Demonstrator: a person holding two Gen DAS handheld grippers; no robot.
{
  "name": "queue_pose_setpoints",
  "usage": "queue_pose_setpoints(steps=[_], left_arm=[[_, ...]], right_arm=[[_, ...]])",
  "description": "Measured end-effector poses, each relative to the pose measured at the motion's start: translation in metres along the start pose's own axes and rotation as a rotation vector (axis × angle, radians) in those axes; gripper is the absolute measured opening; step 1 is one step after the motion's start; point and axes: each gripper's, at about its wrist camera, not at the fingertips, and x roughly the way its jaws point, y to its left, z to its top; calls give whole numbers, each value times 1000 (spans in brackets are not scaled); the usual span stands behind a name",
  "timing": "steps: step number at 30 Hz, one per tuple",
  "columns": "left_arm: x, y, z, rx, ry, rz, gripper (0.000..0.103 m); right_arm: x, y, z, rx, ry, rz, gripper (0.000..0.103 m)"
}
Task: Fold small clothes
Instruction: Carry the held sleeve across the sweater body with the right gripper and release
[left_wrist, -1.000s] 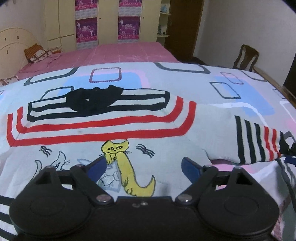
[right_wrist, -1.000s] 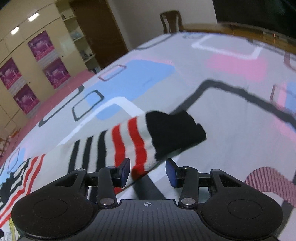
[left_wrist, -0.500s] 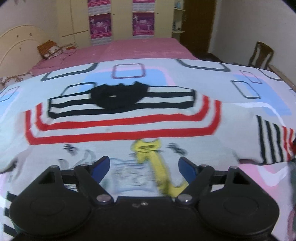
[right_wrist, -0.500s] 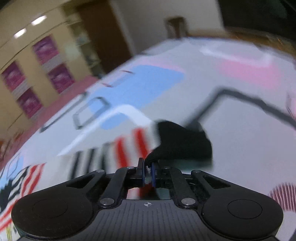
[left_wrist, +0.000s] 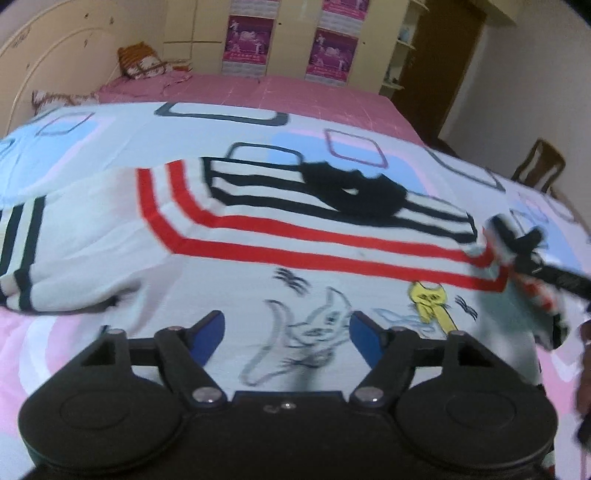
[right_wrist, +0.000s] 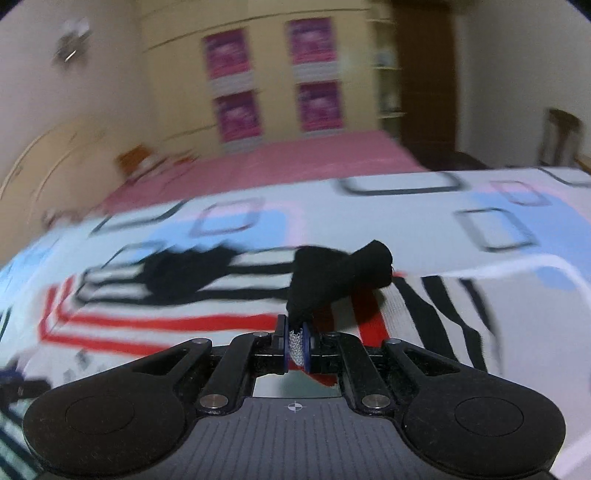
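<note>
Striped sweater (left_wrist: 280, 236) sleeve (right_wrist: 332, 280) pinched by right claw (right_wrist: 295, 345).

A child's sweater (left_wrist: 258, 236) lies spread on the bedsheet (left_wrist: 122, 125), collar (left_wrist: 354, 188) toward the far edge. One sleeve (left_wrist: 55, 258) rests near the left edge; the other sleeve's cuff (right_wrist: 332, 273) lies over the sweater's right side.
</note>
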Motion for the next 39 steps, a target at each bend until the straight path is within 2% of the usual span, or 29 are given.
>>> queue_pose_setpoints(steps=[2,6,9,10,11,12,13,14,15,16,17,18,21,25,27,29,30,31,32,33,34,35,37,39], left_arm=[[-4,16,2,-30,-14,-12,72],[-7,38,7,-63,-23,-36,72],[-5,48,9,-72,-11,-65,85],[-4,47,10,-72,-9,-81,93],[-3,47,10,-68,-10,-98,96],[-2,46,11,-62,-14,-114,99],[1,40,13,-55,-14,-131,99],[5,34,14,-45,-10,-154,97],[10,27,16,-32,-10,-178,96],[16,17,17,-11,-9,-200,92],[23,5,18,15,-1,-219,90],[30,-8,19,42,10,-236,86],[47,-49,19,159,18,-250,86],[70,-95,21,345,-18,-149,85],[79,-102,24,382,-26,-120,77],[84,-111,27,433,-45,-80,64],[86,-115,27,454,-56,-56,61],[89,-118,28,475,-65,-37,51],[91,-120,28,486,-70,-29,45],[92,-117,29,494,-73,-28,39],[93,-115,29,501,-77,-28,17],[95,-110,30,490,-81,-30,8],[84,-88,33,376,-131,-70,8],[61,-57,31,246,-231,-108,8]], right_arm=[[13,38,-6,-54,27,38,6],[45,84,-22,-150,94,101,6],[82,97,-28,-181,177,129,8],[84,99,-31,-196,161,116,13],[82,100,-31,-202,147,114,41],[74,101,-33,-207,123,101,79],[64,100,-34,-213,85,95,83],[56,97,-36,-217,75,107,82],[51,92,-37,-205,86,102,74],[46,85,-40,-188,96,99,65],[42,76,-42,-166,115,86,48],[32,67,-46,-140,126,63,40],[8,29,-55,-58,136,-10,39],[-10,-14,-59,25,134,-126,39],[-10,-33,-57,86,131,-181,39],[-9,-49,-54,136,122,-203,39],[-6,-54,-51,154,117,-212,39],[-3,-58,-49,169,115,-222,39],[2,-62,-47,184,119,-222,36],[4,-64,-45,195,120,-209,24],[7,-66,-45,206,126,-190,21],[10,-66,-45,204,132,-189,20],[11,-64,-46,180,131,-200,20],[11,-64,-47,178,129,-201,20]])
